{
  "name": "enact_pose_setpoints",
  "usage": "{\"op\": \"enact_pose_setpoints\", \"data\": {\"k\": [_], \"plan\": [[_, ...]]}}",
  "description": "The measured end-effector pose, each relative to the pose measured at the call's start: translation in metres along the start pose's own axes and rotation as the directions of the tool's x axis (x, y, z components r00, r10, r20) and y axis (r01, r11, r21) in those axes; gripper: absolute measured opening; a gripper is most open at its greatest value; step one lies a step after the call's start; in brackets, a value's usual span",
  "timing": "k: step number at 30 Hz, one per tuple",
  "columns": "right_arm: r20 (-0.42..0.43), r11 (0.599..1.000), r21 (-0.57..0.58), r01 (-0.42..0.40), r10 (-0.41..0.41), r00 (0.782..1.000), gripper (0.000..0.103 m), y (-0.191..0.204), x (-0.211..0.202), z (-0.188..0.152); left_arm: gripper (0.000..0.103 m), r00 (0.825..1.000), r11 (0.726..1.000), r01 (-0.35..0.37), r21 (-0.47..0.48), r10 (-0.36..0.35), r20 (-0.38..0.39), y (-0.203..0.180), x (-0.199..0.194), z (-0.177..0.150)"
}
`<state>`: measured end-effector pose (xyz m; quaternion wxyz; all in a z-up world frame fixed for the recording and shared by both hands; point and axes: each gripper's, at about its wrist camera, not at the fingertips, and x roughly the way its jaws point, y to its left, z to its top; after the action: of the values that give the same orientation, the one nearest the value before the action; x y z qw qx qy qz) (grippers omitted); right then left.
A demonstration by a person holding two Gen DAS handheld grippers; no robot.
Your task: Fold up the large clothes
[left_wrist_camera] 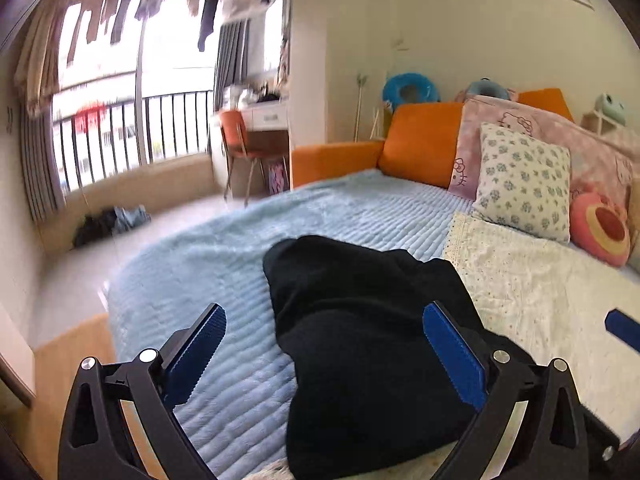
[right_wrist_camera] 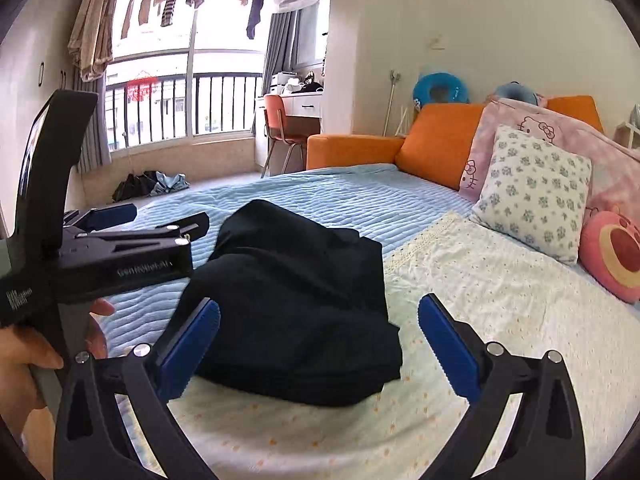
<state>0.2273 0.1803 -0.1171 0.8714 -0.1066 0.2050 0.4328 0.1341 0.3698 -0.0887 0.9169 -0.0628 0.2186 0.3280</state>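
A black garment (left_wrist_camera: 360,340) lies bunched in a thick folded heap on the bed, partly on the light blue quilt (left_wrist_camera: 224,264) and partly on a cream lace-edged sheet (left_wrist_camera: 540,300). My left gripper (left_wrist_camera: 323,312) is open above the heap's near end, its blue pads wide apart with nothing pressed between them. In the right wrist view the same garment (right_wrist_camera: 300,300) sits just ahead of my right gripper (right_wrist_camera: 319,304), which is open and clear of the cloth. The left gripper (right_wrist_camera: 160,220) shows at the left of that view, held by a hand (right_wrist_camera: 24,352).
A floral pillow (left_wrist_camera: 524,184), a pink cartoon pillow (left_wrist_camera: 560,136) and a round red plush (left_wrist_camera: 604,228) line the bed's right side. Orange cushions (left_wrist_camera: 420,144) stand at the head. A chair (right_wrist_camera: 280,128) and desk stand by the window; clothes (right_wrist_camera: 152,184) lie on the floor.
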Motion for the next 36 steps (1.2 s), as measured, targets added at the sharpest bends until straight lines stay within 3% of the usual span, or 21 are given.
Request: {"op": "enact_pose_setpoints", "data": {"k": [6, 17, 36], "plan": [[-0.026, 0.999, 0.016, 0.032, -0.031, 0.999, 0.098, 0.000, 0.009, -0.007, 0.100, 0.998, 0.999, 0.033, -0.002, -0.033, 0.051, -0.013, -0.023, -0.005], [-0.106, 0.997, 0.081, 0.001, 0.008, 0.994, 0.098, -0.009, 0.029, -0.016, 0.100, 1.000, 0.997, 0.029, -0.073, -0.029, -0.008, -0.006, -0.015, -0.012], [-0.059, 0.997, 0.066, -0.042, 0.046, 0.997, 0.098, -0.005, 0.043, 0.012, 0.100, 0.996, 0.998, -0.038, -0.041, 0.034, -0.084, -0.005, 0.005, -0.023]]}}
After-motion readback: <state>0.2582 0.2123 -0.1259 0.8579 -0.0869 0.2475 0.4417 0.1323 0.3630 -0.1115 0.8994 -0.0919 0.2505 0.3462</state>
